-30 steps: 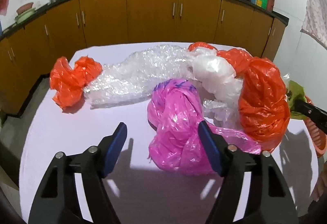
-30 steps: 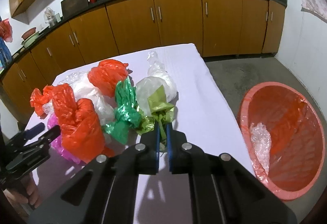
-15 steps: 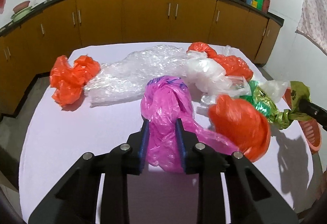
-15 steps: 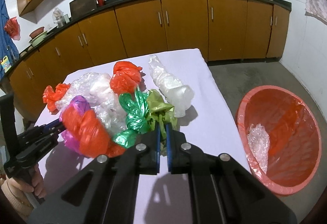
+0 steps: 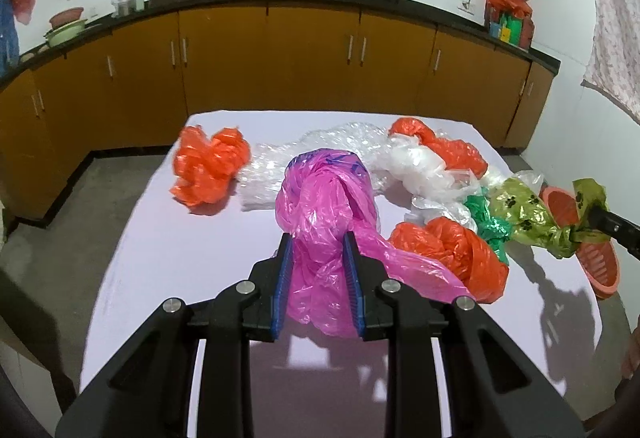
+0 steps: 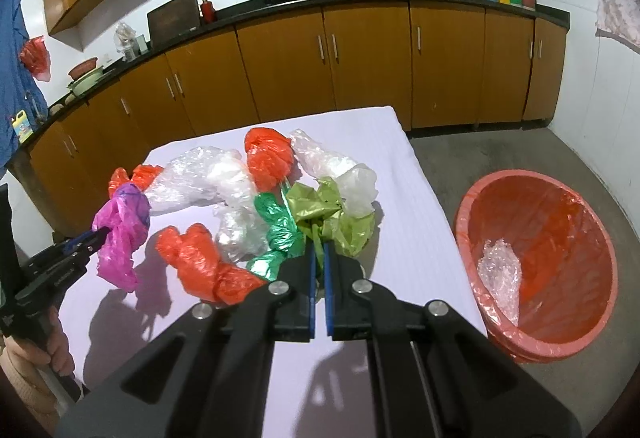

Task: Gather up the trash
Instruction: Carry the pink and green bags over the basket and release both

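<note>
My left gripper point(image 5: 318, 254) is shut on a pink plastic bag point(image 5: 328, 206) and holds it above the white-covered table point(image 5: 180, 258); the bag also shows in the right wrist view point(image 6: 120, 234). My right gripper point(image 6: 319, 258) is shut on an olive-green bag point(image 6: 328, 214), seen in the left wrist view point(image 5: 532, 222) lifted at the table's right edge. A shiny green bag point(image 6: 276, 234) hangs beside it. Orange bags point(image 6: 200, 258) point(image 5: 208, 170) and clear plastic wrap point(image 5: 348, 146) lie on the table.
A red-lined round bin point(image 6: 548, 250) stands on the floor right of the table, with clear plastic inside. Wooden kitchen cabinets point(image 5: 312, 62) with a black counter run behind the table. The grey floor point(image 6: 480, 154) surrounds the table.
My left gripper closed on the pink bag and raised it. My right gripper lifted the olive-green bag higher, pulling the green bag along; an orange bag slumped down onto the table.
</note>
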`<action>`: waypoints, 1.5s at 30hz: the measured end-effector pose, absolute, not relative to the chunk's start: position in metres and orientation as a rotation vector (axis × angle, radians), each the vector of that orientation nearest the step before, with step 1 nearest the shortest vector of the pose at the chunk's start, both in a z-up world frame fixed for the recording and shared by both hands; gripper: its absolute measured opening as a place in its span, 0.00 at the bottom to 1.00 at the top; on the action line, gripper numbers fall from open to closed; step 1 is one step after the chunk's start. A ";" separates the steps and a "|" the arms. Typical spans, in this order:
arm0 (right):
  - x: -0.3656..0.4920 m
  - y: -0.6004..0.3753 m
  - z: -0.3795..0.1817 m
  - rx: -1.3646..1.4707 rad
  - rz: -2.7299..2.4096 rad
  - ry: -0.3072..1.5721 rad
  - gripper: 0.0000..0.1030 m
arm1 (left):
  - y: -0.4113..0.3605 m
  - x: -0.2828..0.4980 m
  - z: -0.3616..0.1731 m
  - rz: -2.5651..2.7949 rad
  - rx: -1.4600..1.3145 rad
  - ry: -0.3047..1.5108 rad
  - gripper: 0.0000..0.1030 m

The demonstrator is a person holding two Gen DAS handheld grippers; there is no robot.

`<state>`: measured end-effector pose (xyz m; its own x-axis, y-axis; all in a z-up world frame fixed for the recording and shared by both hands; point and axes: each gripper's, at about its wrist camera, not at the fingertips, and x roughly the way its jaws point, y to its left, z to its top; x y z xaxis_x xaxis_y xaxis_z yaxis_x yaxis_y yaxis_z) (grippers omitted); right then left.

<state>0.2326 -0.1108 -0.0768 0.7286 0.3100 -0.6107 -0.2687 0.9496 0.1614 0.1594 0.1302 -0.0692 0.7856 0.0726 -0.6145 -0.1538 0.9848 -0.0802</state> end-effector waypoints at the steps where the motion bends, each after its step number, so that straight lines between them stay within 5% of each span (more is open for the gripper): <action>1: 0.230 -0.111 -0.075 0.063 0.321 0.679 0.05 | 0.132 0.156 -0.067 0.126 -0.130 0.650 0.25; 21: 0.185 -0.141 -0.018 0.078 0.279 0.526 0.05 | 0.093 0.135 -0.004 0.027 -0.109 0.501 0.25; 45: 0.194 -0.317 -0.022 0.183 -0.121 0.463 0.05 | -0.103 0.205 0.000 -0.368 -0.008 0.521 0.25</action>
<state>0.1945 -0.3172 -0.0223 0.8880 -0.0746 -0.4538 0.1575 0.9764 0.1477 0.2051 -0.1027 0.0003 0.8032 -0.3459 -0.4851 0.3420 0.9344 -0.1000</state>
